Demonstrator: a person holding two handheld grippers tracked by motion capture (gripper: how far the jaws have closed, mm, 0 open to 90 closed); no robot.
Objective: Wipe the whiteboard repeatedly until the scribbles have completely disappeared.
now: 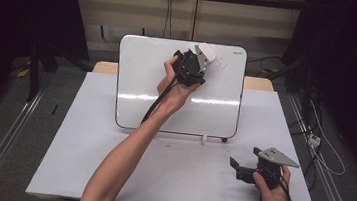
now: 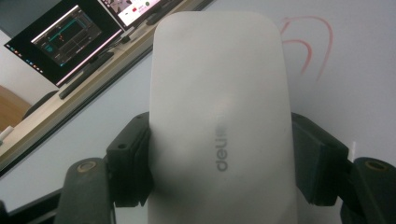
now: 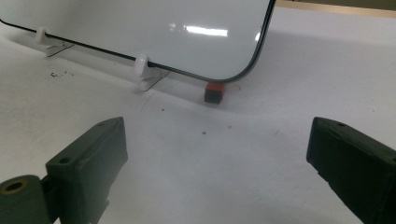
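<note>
If my left gripper (image 1: 201, 62), squeezing the eraser (image 1: 206, 51), tilts near the red scribble (image 1: 220, 62), it smears; right gripper (image 1: 239, 168) gapes empty.

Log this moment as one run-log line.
left tool: shut on white eraser, at red marks | whiteboard: upright on table | right tool: open, empty, low over table

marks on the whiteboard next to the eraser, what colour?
Red: curved marker lines on the whiteboard, just beside the white eraser. Clearest in the left gripper view.
</note>
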